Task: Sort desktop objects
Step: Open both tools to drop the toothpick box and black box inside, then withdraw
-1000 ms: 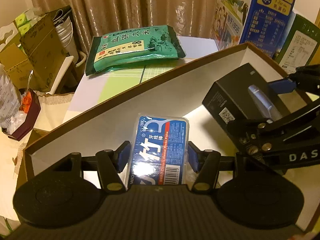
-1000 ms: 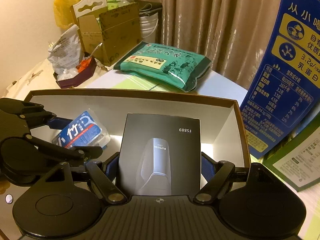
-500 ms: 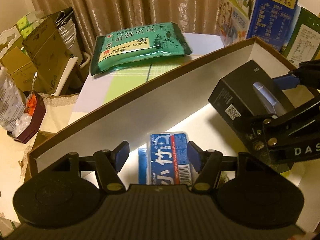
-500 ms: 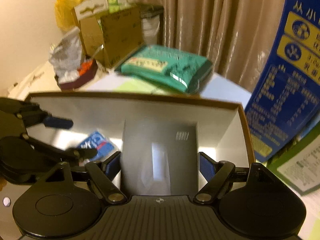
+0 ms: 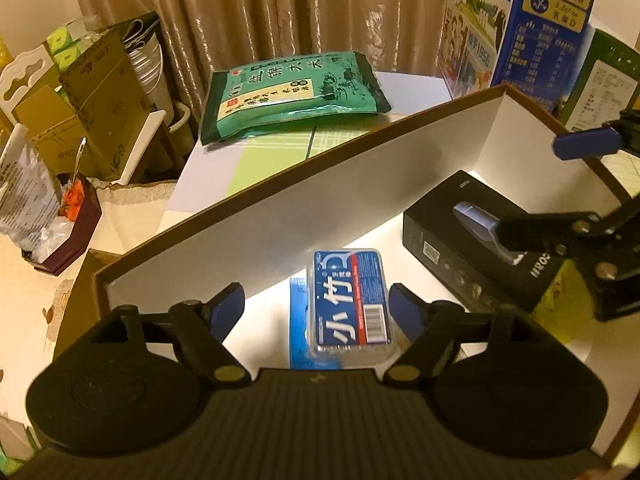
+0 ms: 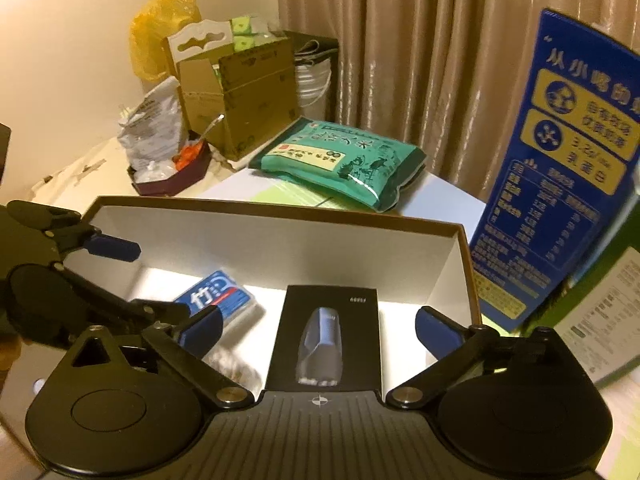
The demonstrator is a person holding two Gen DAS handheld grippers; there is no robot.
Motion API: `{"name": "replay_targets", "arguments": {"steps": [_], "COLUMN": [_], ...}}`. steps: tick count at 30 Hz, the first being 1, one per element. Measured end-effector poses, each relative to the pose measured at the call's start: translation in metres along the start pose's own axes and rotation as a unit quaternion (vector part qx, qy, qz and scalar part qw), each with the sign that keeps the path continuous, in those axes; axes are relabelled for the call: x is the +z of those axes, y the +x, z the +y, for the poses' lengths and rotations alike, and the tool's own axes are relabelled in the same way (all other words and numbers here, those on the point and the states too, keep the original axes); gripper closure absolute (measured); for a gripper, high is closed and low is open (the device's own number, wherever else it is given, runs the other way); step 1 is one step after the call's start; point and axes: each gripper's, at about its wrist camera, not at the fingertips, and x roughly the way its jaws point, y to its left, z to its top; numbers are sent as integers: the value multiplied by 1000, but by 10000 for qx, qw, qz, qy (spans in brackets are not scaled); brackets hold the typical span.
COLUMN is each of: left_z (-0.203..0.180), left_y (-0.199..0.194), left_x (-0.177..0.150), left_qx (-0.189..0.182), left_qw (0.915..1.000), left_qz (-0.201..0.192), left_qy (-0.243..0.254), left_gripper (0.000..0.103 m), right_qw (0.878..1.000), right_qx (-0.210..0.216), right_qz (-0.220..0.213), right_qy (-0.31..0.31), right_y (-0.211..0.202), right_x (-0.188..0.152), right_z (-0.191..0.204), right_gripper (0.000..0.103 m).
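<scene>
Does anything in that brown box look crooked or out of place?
Mostly tidy. The blue floss case lies partly on top of a flat blue packet, so it sits slightly raised. The black box lies flat beside it.

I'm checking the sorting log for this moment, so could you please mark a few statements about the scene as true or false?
1. The black box lies inside the white-lined tray. True.
2. The left gripper clamps the floss case. False: its jaws are opening, pads clear of the case.
3. The green bag lies outside the tray. True.
4. The right gripper is shut on the black box. False: its jaws are opening, with gaps either side.
</scene>
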Motion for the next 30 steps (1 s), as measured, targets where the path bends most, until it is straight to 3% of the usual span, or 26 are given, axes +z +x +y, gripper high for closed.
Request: {"name": "replay_targets", "arguments": {"steps": [11, 30], "left_z": [-6, -27], "left_y": [-63, -170], "left_x": [-27, -78], "left_qx": [38, 174], "left_qw": [9995, 9950], "left_qz": [-262, -680], "left_qy": [-166, -712], "left_gripper": [19, 19], "right_qw": [9994, 9986], "right_qx": [100, -53], "right_qz": [-122, -316], "right_qy": [295, 419], "right_y": [-56, -137], "right_x": [-31, -70], "right_z": [10, 46], "right_gripper": [2, 2]}}
